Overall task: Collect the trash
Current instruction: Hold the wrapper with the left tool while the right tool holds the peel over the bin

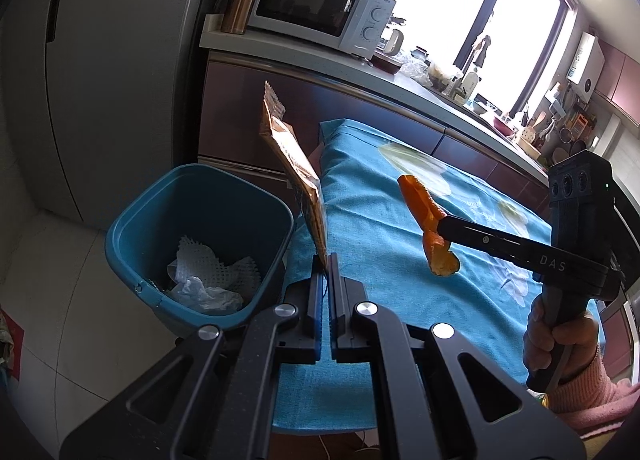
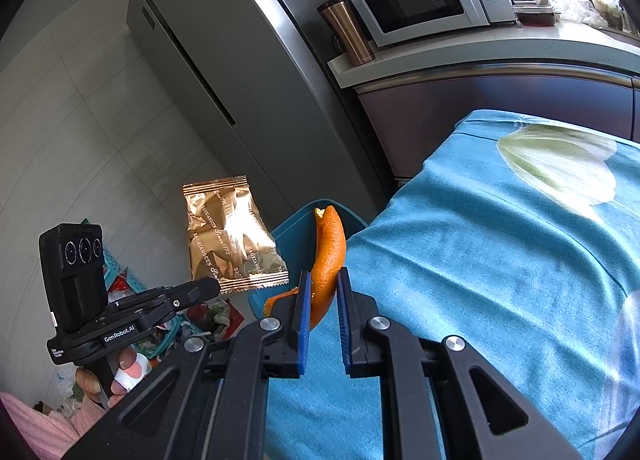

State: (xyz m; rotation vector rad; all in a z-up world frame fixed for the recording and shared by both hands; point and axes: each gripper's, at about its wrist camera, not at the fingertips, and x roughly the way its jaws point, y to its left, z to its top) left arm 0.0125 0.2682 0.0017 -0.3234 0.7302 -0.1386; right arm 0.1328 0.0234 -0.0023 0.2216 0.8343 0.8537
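Bin (image 1: pixel 160 220), blue, stands on the floor against the left end of the bench (image 1: pixel 400 300). Crumpled white paper and a netted foam wrapper already lie in its bottom.

Left gripper (image 1: pixel 326 260): fingers closed almost fully, pinching the bottom edge of a gold snack wrapper (image 1: pixel 296 172). Wrapper stands upright and edge-on above the bench's left edge, right beside the bin's near rim, not yet over the opening.

Risk here: the hold is on a thin seam only. The foil is light and stiff; if let go where it is, it could tip toward the bench or slide down outside the bin wall onto the floor. It needs to be carried further left over the mouth first.

Right gripper (image 2: pixel 322 280): fingers narrowly parted, clamped on a curled strip of orange peel (image 2: pixel 328 252). Peel hangs in the air above the blue cloth covering the bench, well short of the bin.

Risk here: the peel is curved and held near one end, with a loose flap hanging below the fingers. It could swivel or slip out and land on the cloth. Both grippers also converge on one small opening, so they could knock together.
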